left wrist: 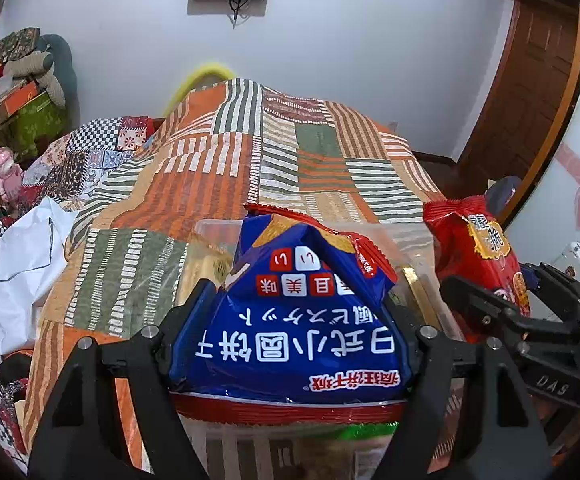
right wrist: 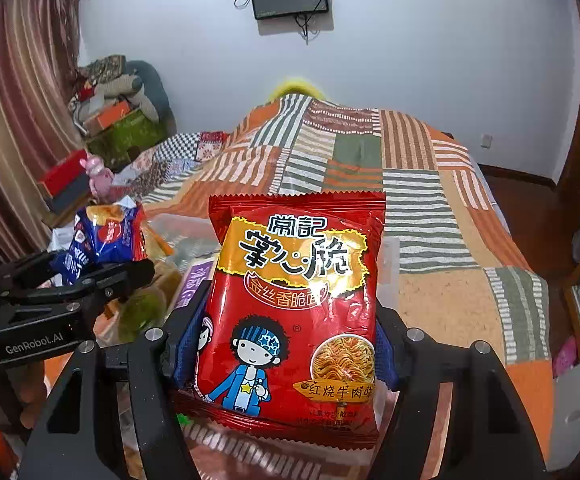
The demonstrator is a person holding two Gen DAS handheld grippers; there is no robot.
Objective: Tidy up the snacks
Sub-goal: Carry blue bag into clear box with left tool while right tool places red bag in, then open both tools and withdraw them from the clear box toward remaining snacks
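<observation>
Two packets, one per claw — left gripper (left wrist: 290, 320) clamps the blue biscuit bag (left wrist: 290, 320); right gripper (right wrist: 285, 328) clamps the red noodle packet (right wrist: 294, 312). One clear bin (left wrist: 217, 228) just beyond both.

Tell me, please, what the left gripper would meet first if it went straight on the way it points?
Probably the clear plastic bin beyond the blue biscuit packet that the left gripper holds, then the striped patchwork bedspread; depth is unclear.
</observation>
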